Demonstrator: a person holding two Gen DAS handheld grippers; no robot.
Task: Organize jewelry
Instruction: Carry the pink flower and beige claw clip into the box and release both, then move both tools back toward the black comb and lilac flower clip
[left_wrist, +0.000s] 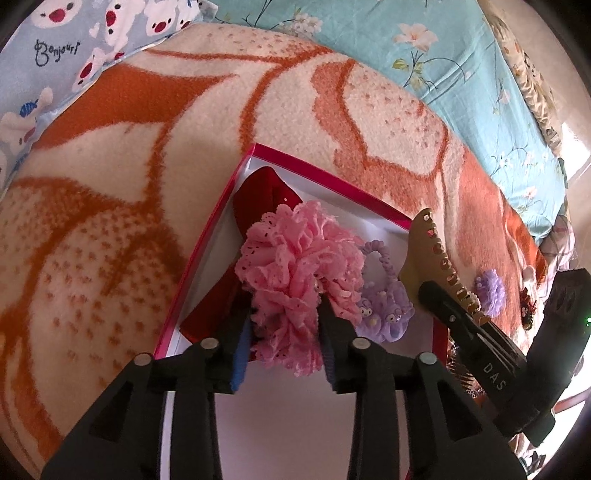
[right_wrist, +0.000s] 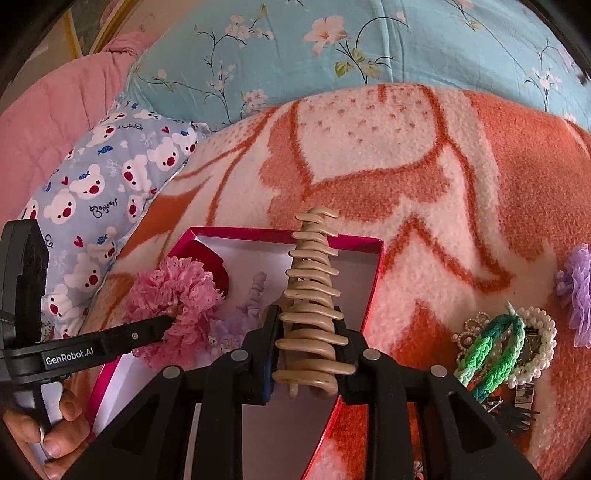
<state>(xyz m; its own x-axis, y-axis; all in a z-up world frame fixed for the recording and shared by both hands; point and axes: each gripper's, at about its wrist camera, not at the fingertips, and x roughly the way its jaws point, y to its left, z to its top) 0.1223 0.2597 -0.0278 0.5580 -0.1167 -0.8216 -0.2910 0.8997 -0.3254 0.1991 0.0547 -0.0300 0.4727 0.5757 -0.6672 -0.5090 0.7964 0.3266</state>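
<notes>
Hovering over the pink-rimmed box on the bed's orange blanket, the left gripper stands spread, its pads beside but not pressing the pink lace scrunchie. At 3 o'clock of it, the right gripper pinches the beige claw clip above the box. A lilac scrunchie lies inside.

Black plastic left gripper (white "GenRobot.AI" lettering), blue pads, silver pivot screws.
</notes>
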